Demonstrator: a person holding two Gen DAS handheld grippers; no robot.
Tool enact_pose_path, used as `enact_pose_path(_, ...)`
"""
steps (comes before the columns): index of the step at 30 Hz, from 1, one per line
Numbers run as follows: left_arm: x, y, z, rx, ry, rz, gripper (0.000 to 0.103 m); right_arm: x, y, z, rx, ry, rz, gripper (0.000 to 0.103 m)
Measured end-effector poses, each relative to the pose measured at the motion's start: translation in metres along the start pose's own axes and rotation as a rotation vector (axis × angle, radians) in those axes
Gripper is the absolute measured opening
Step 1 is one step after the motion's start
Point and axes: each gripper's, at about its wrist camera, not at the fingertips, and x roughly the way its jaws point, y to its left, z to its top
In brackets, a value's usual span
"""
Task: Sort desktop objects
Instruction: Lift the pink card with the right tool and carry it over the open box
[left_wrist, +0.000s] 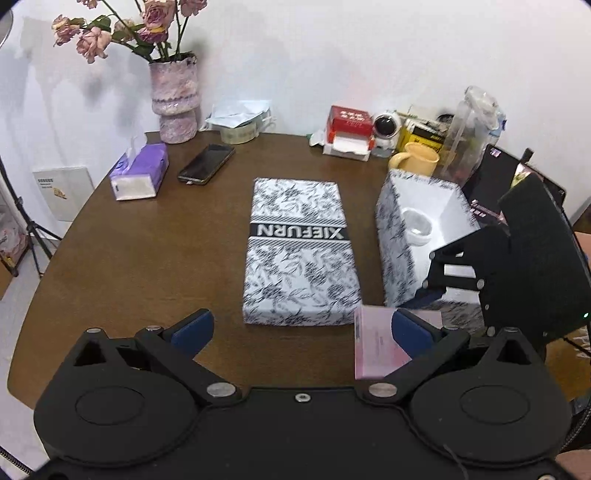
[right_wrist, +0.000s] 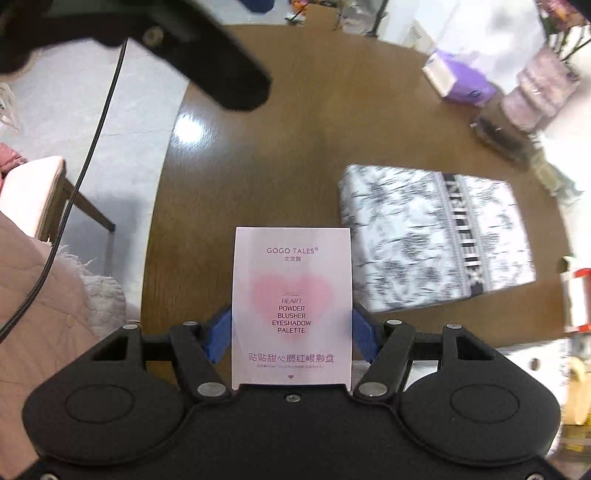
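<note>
Currently the right gripper (right_wrist: 291, 332) is clamped on the pink palette box (right_wrist: 291, 306), blue pads on its two long side edges, near the lower half. Box is held off the table (right_wrist: 229, 166), printed face toward the cam, just left of the patterned lid (right_wrist: 436, 236).

Left gripper (left_wrist: 301, 328) is spread wide w/ nothing between the pads, hovering over the near table edge.

Handling (my read):
- Thin cardboard carton, prob light. Flat + stiff along the faces, but side walls will dent if squeezed hard.
- Coated, smooth surface, so could slip or pivot between pads if swung fast.
- Contents likely pressed powder, fragile. Don't drop, set down gently.
- Edge grip across the narrow width looks right; a grip closer to mid-height would cut pivoting.

View diffs:
- Right wrist: reads the label (GOGO TALES, eyeshadow palette) and shows pad contact both sides. Background is motion-blurred, open box barely in frame.
- Left wrist: shows the layout. Open patterned box (left_wrist: 424, 236) at right w/ a small white jar (left_wrist: 417, 225) inside, the lid lying flat mid-table, plus phone (left_wrist: 207, 164), tissue pack (left_wrist: 138, 173), vase (left_wrist: 175, 99), yellow mug (left_wrist: 417, 158) along the back. Palette box is seen only partly here, beside the open box's near corner.
</note>
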Motion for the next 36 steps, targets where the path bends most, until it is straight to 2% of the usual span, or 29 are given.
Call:
enact_pose_path(5, -0.003, -0.012, 0.014, 0.019, -0.003, -0.042, 0.103, -0.029, -0.015, -0.006, 0.032, 0.001, -0.072, 0.069)
enact_pose_path(16, 0.013, -0.052, 0.039, 0.082, 0.017, -0.121, 0.103, -0.063, -0.052, -0.044, 0.143, 0.009, -0.133, 0.069)
enact_pose_path(28, 0.065, -0.089, 0.063, 0.109, 0.082, -0.155, 0.103, -0.048, -0.103, -0.085, 0.189, 0.047, -0.137, 0.069)
enact_pose_path(36, 0.099, -0.100, 0.073, 0.105, 0.123, -0.155, 0.103, -0.021, -0.140, -0.106, 0.208, 0.064, -0.084, 0.069)
